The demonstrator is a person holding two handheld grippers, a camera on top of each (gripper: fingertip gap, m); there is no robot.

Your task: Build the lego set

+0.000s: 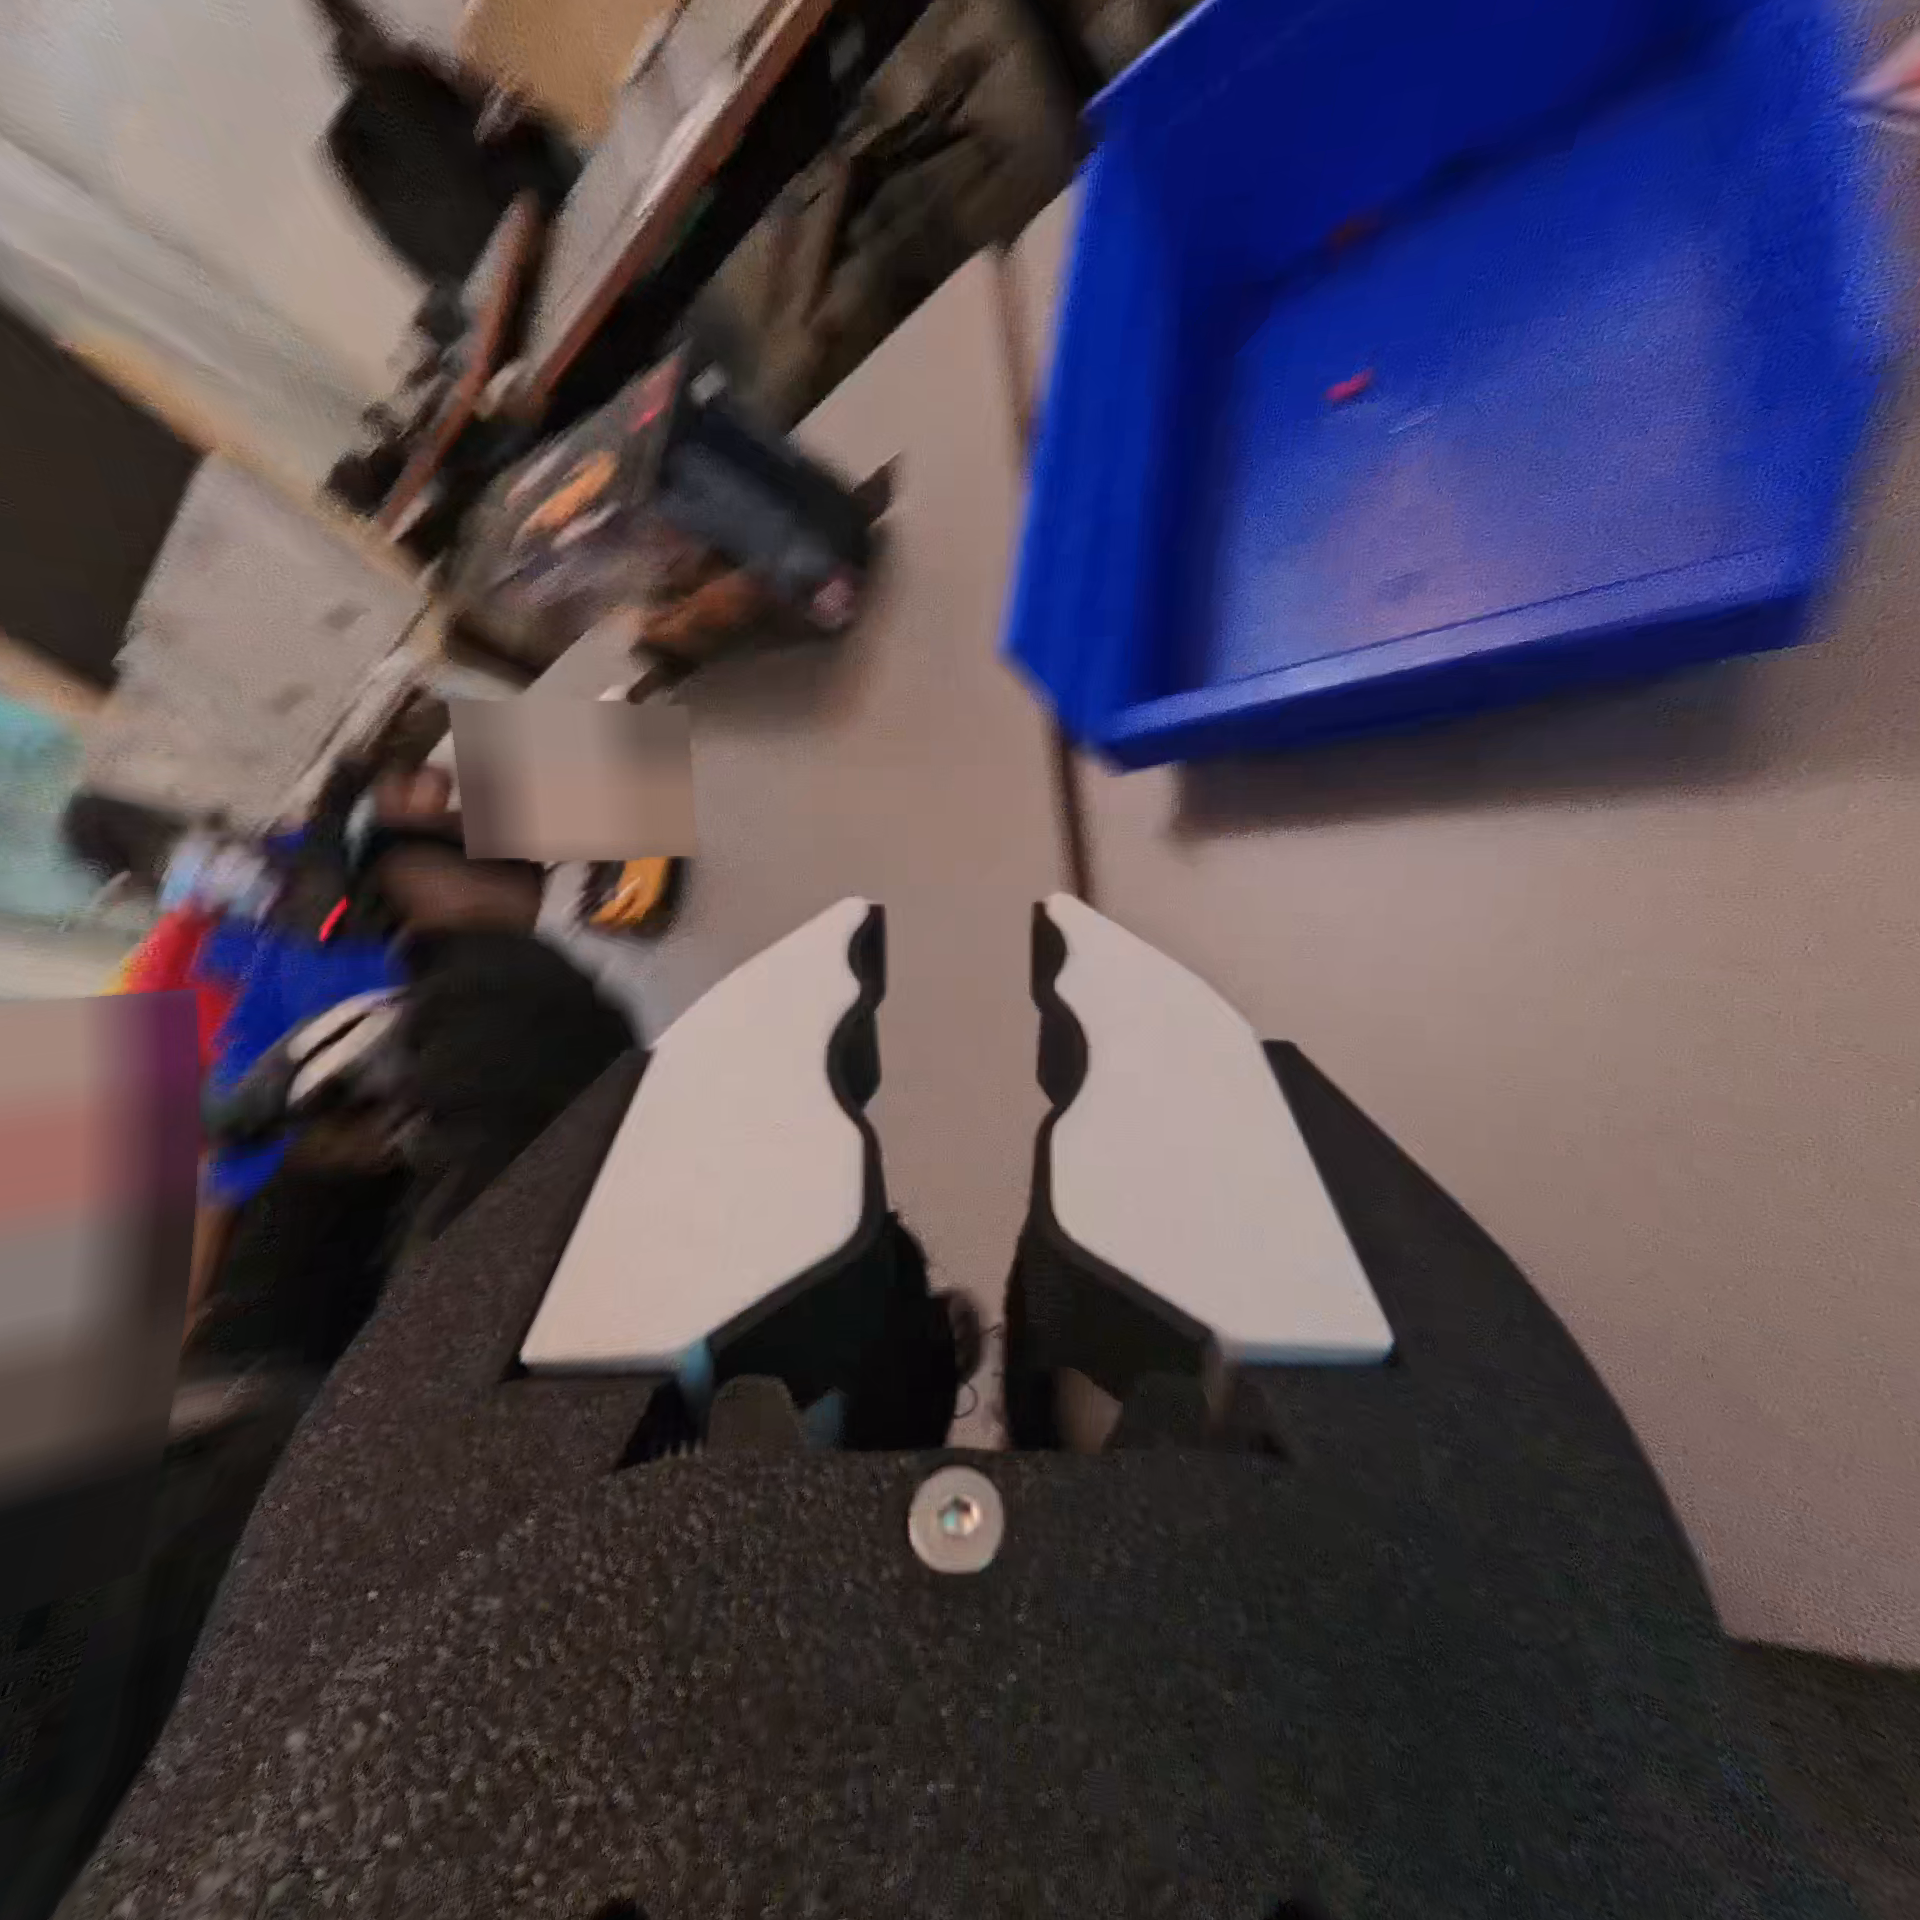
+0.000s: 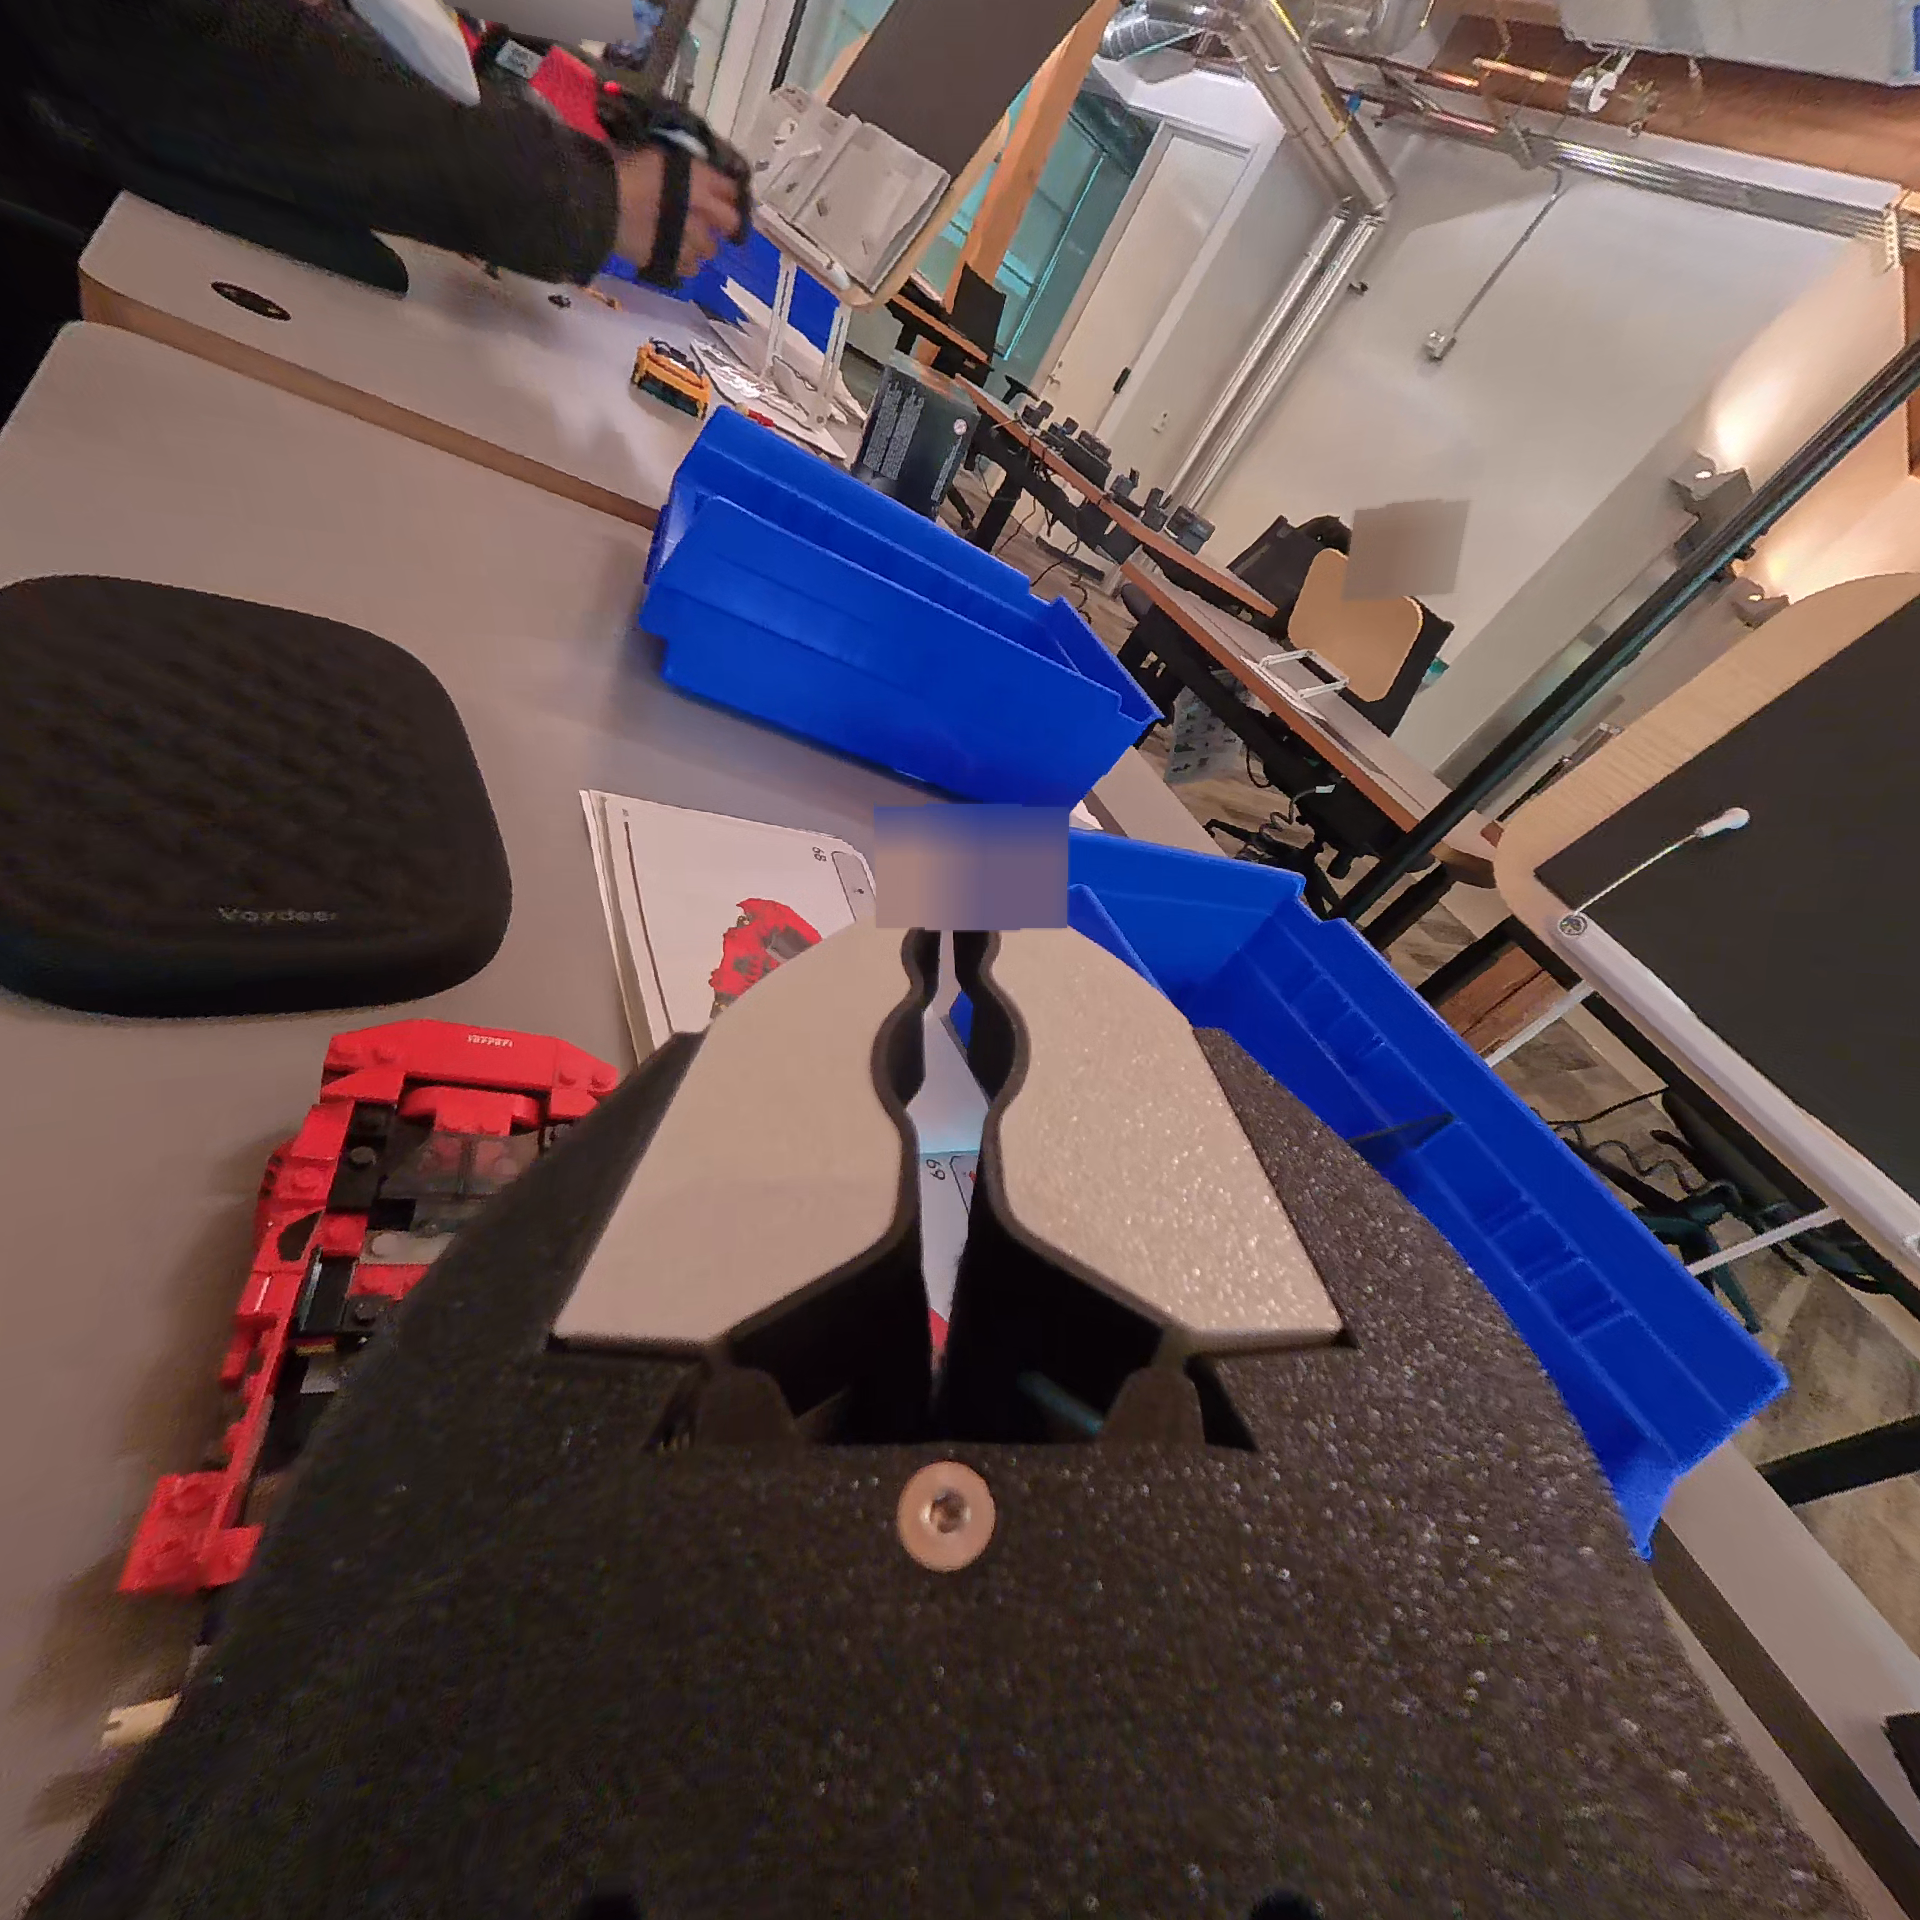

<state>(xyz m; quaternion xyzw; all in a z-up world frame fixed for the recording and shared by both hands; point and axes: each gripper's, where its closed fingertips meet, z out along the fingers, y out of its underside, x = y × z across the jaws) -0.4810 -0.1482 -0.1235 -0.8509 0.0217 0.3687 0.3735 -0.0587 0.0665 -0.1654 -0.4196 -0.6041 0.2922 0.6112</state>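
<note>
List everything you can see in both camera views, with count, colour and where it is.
Lego car: one, red, part-built, on the grey table, left of the right hand-held gripper.
Instruction booklet: one, white, open, ahead of that gripper.
Bins: two, blue, right wrist view, far and right; one in the left wrist view, holding a small red piece.
Pad: one, black, left.
Small car: one, yellow, neighbouring table.
Left hand-held gripper: open, empty.
Right hand-held gripper: nearly closed, empty.
</note>
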